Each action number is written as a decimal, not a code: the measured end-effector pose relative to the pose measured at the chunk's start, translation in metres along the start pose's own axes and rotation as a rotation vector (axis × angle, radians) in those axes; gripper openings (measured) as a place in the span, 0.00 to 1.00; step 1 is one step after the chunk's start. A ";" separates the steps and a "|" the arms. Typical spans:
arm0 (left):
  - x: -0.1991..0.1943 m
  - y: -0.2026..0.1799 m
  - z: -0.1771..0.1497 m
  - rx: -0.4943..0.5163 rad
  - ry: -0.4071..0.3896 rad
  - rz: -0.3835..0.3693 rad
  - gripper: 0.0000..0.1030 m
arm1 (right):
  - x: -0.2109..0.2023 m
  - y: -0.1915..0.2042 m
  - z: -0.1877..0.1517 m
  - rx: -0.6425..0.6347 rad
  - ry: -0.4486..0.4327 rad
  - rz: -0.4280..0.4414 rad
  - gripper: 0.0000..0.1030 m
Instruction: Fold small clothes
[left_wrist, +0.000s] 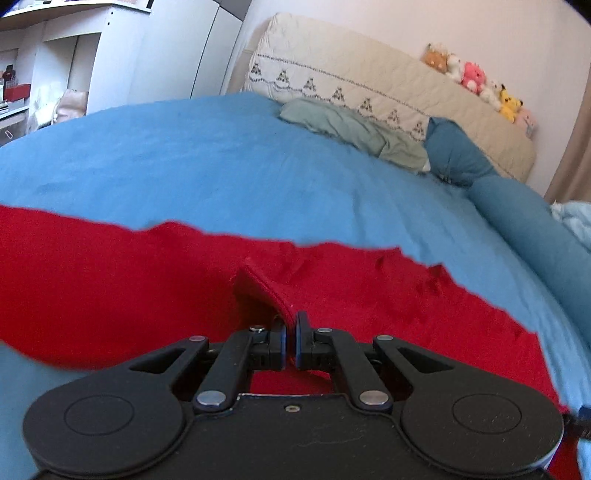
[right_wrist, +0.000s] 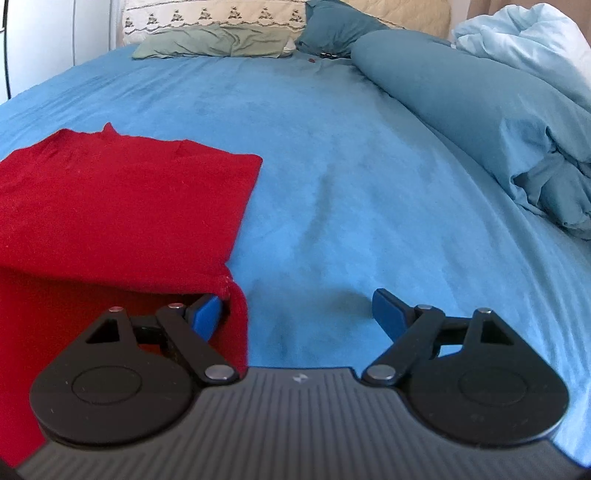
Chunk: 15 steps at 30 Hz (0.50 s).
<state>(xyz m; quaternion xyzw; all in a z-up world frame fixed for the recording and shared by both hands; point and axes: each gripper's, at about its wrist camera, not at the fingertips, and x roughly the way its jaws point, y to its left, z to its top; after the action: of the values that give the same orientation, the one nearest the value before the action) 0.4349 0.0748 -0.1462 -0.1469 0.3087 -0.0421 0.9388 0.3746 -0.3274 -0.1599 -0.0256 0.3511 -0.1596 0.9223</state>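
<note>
A red garment (left_wrist: 122, 273) lies spread on the blue bed sheet (left_wrist: 221, 166). My left gripper (left_wrist: 291, 328) is shut on a raised hem fold of the red garment, pinched between its blue pads. In the right wrist view the red garment (right_wrist: 110, 206) lies at the left, partly folded over itself. My right gripper (right_wrist: 299, 314) is open, low over the sheet (right_wrist: 351, 184). Its left finger (right_wrist: 207, 314) sits at the garment's right edge, the right finger (right_wrist: 388, 314) over bare sheet.
A grey-green cloth (left_wrist: 351, 129) and a dark blue pillow (left_wrist: 458, 155) lie at the head of the bed by a cream quilted headboard (left_wrist: 369, 74) with plush toys (left_wrist: 476, 81). A rolled blue duvet (right_wrist: 480, 110) lies along the right. White shelves (left_wrist: 55, 66) stand left.
</note>
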 end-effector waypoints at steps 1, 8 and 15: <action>-0.001 0.002 -0.002 0.006 0.007 0.002 0.05 | -0.001 0.000 0.000 -0.012 0.000 0.001 0.97; -0.020 0.019 -0.013 0.049 0.060 0.069 0.25 | -0.006 -0.007 0.000 -0.029 0.037 0.030 0.97; -0.059 0.016 -0.008 0.129 -0.006 0.087 0.69 | -0.055 0.020 0.005 -0.087 -0.063 0.167 0.98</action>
<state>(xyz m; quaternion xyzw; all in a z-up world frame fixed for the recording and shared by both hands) 0.3825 0.0981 -0.1240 -0.0726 0.3088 -0.0206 0.9481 0.3452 -0.2921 -0.1241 -0.0412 0.3292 -0.0660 0.9411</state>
